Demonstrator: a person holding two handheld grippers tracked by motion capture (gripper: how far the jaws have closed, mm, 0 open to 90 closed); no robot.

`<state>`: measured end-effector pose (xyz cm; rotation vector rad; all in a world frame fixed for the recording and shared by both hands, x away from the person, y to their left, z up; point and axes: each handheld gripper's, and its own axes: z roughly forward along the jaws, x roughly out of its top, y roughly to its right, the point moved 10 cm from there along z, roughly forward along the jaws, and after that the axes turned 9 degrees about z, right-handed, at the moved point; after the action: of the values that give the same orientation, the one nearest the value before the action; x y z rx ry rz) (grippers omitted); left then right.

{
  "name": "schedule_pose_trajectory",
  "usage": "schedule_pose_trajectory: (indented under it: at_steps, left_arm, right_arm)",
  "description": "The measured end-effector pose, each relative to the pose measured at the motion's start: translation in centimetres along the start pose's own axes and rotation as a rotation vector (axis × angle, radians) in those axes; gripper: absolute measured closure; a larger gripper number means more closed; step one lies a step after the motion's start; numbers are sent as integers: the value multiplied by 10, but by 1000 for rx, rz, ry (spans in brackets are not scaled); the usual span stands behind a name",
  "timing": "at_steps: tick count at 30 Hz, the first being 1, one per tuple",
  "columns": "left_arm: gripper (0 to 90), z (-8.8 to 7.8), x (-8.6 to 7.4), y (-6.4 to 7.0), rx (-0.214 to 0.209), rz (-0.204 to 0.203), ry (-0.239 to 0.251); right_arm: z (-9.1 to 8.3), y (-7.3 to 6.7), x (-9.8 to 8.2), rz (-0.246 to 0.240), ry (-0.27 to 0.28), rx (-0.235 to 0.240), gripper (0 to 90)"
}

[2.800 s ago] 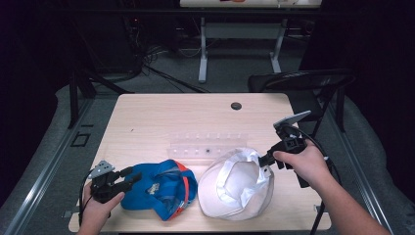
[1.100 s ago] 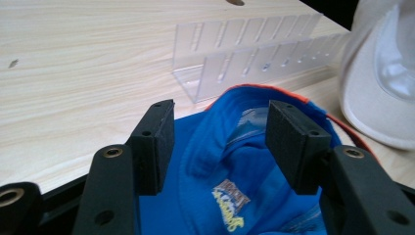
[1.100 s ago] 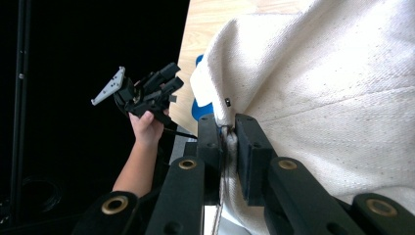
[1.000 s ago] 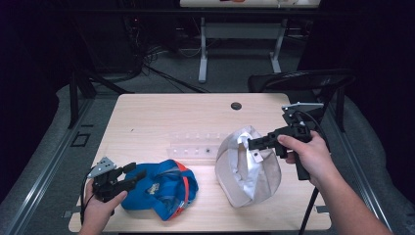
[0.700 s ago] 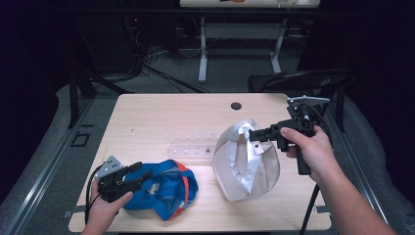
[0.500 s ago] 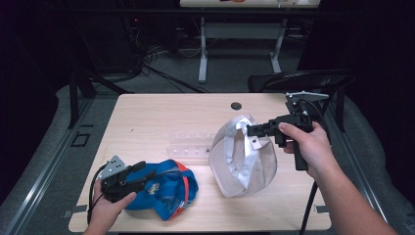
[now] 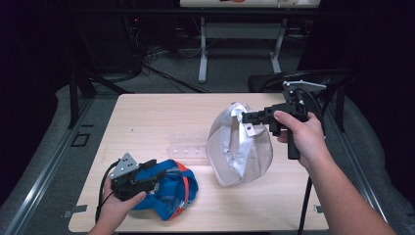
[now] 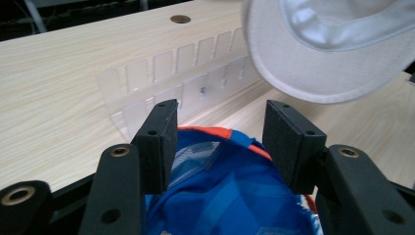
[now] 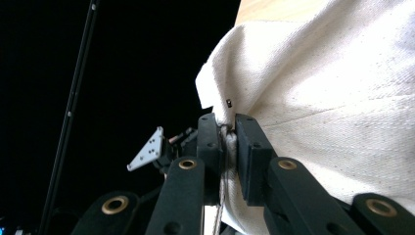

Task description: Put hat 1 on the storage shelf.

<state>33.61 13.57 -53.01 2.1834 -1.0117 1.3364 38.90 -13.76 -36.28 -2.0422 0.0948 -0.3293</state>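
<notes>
The right gripper (image 7: 250, 117) was clamped on the rim of the white cap (image 7: 239, 147), holding it up over the right half of the table (image 7: 161, 117) so that it hung with its long axis close to upright: the pinched edge at the top, the crown bulging toward the person's right, the open hollow facing left and a little toward the camera, the lower end low over, perhaps touching, the wood. In the right gripper view the two black pads sat close together with a fold of white fabric (image 9: 313, 98) squeezed between them. The left gripper (image 7: 147, 177) lay low at the near left corner, over the blue cap (image 7: 169, 188), which rested flat on the table, orange trim toward the right. Its jaws had just been closing a little yet stood wide, the blue cloth (image 8: 220, 196) beneath and between them; whether the pads pressed on it could not be told. A clear plastic strip (image 8: 171, 73) lay on the wood between the two caps
</notes>
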Motion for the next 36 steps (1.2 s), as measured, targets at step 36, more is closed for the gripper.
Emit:
schedule_pose_trajectory:
  at_steps: [36]
  left_arm:
    - [418, 68, 42, 63, -59, 156, -15]
  right_arm:
    - [53, -36, 42, 22, 53, 43, 819]
